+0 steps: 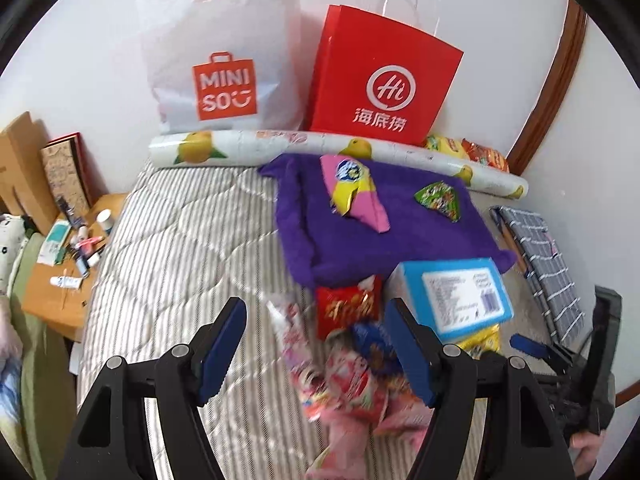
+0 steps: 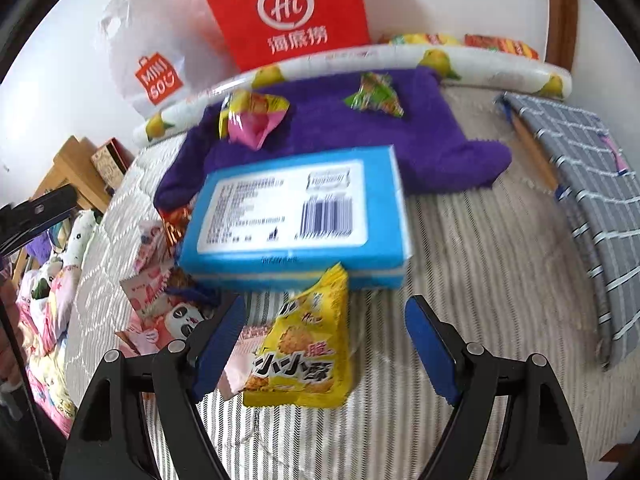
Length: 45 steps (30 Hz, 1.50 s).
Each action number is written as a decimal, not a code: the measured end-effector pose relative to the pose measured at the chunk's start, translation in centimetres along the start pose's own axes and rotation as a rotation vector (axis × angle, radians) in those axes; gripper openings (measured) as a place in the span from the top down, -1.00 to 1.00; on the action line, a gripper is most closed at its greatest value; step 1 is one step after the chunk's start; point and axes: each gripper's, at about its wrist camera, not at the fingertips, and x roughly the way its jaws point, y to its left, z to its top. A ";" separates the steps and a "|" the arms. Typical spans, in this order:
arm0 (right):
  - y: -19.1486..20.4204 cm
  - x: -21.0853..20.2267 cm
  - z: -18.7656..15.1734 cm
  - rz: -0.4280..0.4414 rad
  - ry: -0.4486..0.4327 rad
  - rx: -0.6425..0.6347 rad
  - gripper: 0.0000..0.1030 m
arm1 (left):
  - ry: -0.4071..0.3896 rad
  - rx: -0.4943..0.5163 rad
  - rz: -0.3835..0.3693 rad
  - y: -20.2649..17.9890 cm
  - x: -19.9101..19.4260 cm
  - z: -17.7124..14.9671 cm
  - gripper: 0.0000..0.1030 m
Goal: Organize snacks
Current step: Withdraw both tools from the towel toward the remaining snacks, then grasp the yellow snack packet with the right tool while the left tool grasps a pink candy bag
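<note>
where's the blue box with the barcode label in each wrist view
Left wrist: the blue box sits lower right of centre, just past the left gripper's right-hand fingertip, in front of the purple towel.
Right wrist: the box fills the centre, above the yellow snack packet.
Shared landmark: the red paper bag against the wall.

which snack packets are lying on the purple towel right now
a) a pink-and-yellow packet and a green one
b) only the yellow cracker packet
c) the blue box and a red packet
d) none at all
a: the purple towel carries just a pink-and-yellow packet and a green packet, while the blue box lies off its near edge.
</note>
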 end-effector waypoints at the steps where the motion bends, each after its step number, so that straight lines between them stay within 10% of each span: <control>1: 0.1 0.3 -0.1 0.002 0.007 0.003 -0.59 | 0.001 0.005 0.006 0.1 -0.2 -0.4 -0.36; 18: 1.1 1.9 -1.7 0.007 0.070 -0.031 -0.01 | 0.048 -0.061 0.003 2.8 -0.9 -4.0 -0.36; 33: -1.7 -2.5 -2.0 -0.048 -0.037 -0.015 0.01 | 0.168 0.043 -0.016 -0.2 2.3 -8.8 -0.36; 36: -2.8 -3.1 -2.0 -0.049 -0.042 0.005 0.42 | 0.188 0.077 -0.025 -1.0 2.9 -9.8 -0.36; 45: -3.1 -2.7 -2.4 -0.032 -0.026 -0.002 0.18 | 0.220 0.108 -0.034 -1.9 4.6 -11.0 -0.36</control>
